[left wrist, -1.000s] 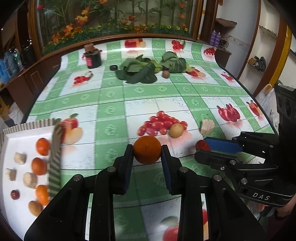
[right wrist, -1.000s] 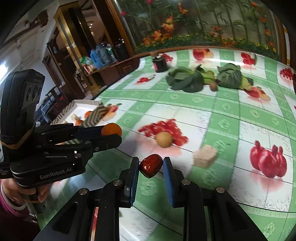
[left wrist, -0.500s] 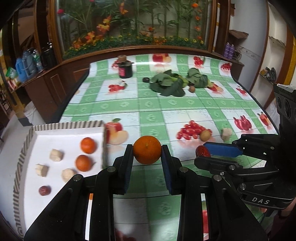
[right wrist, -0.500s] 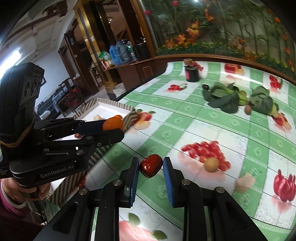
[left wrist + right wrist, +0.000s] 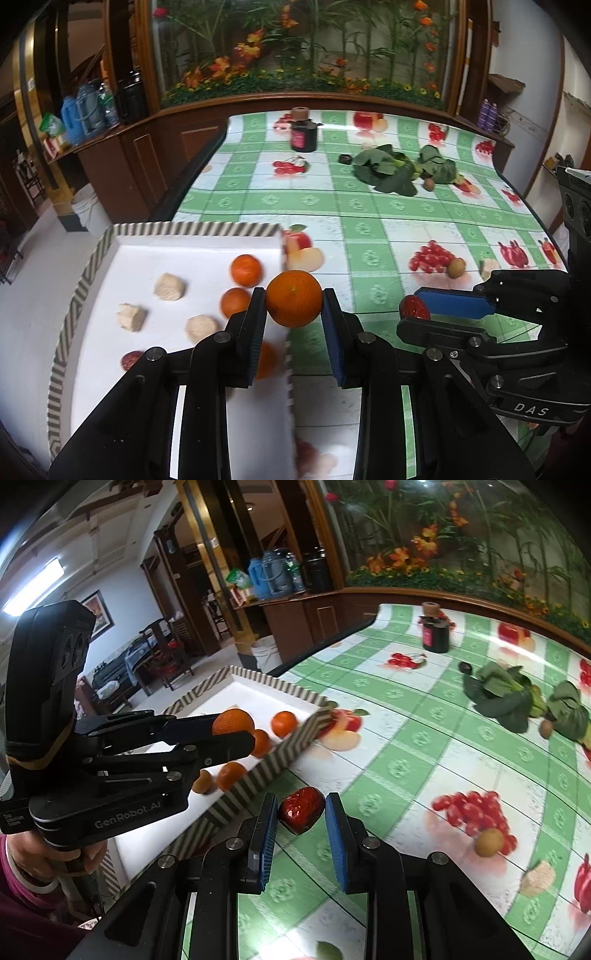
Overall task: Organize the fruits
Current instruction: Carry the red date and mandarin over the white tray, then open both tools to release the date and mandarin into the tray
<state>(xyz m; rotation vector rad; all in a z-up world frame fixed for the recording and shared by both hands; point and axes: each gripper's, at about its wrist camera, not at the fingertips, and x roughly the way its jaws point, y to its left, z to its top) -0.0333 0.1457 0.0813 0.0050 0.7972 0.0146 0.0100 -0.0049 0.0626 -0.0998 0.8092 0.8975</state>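
My left gripper [image 5: 294,308] is shut on an orange [image 5: 294,303] and holds it above the right edge of the white tray [image 5: 166,254] with the striped rim. The tray holds several oranges [image 5: 246,270], pale lumps [image 5: 169,287] and a red date [image 5: 131,360]. My right gripper [image 5: 301,812] is shut on a red date [image 5: 301,809] and hovers over the tablecloth just right of the tray [image 5: 258,698]. The left gripper [image 5: 232,729] with its orange [image 5: 232,720] shows in the right wrist view; the right gripper [image 5: 415,308] shows in the left wrist view.
On the green checked tablecloth lie a brown round fruit [image 5: 457,267] and a pale lump [image 5: 489,266] at the right, leafy greens [image 5: 391,170] and a dark jar [image 5: 304,134] at the back. The table's left edge [image 5: 192,173] drops to the floor.
Both grippers have moved left toward the tray with their fruits still held. The orange is now over the tray's right rim; the date is beside the tray.
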